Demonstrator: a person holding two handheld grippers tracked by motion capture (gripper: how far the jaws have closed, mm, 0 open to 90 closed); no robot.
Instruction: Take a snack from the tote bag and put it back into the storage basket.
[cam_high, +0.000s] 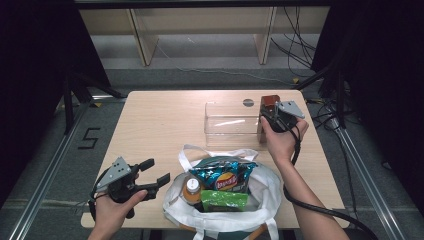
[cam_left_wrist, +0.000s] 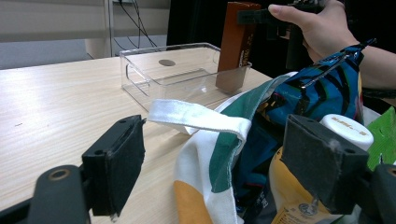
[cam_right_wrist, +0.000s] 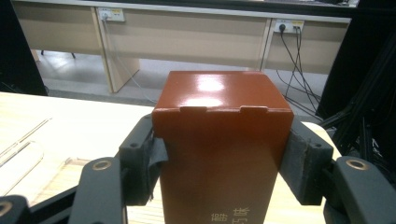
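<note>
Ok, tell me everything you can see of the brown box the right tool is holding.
The brown box is a tall, glossy reddish-brown carton with a tucked top flap and pale print low on its front. It stands upright, clamped on both sides by the right tool, its lower end inside the right end of the clear plastic bin. Whether it rests on the bin's floor is unclear.

A glossy red-brown box (cam_right_wrist: 219, 149), a blue crisp bag (cam_high: 223, 176), a green packet (cam_high: 224, 200), a white, green and orange tote (cam_high: 260, 192).
</note>
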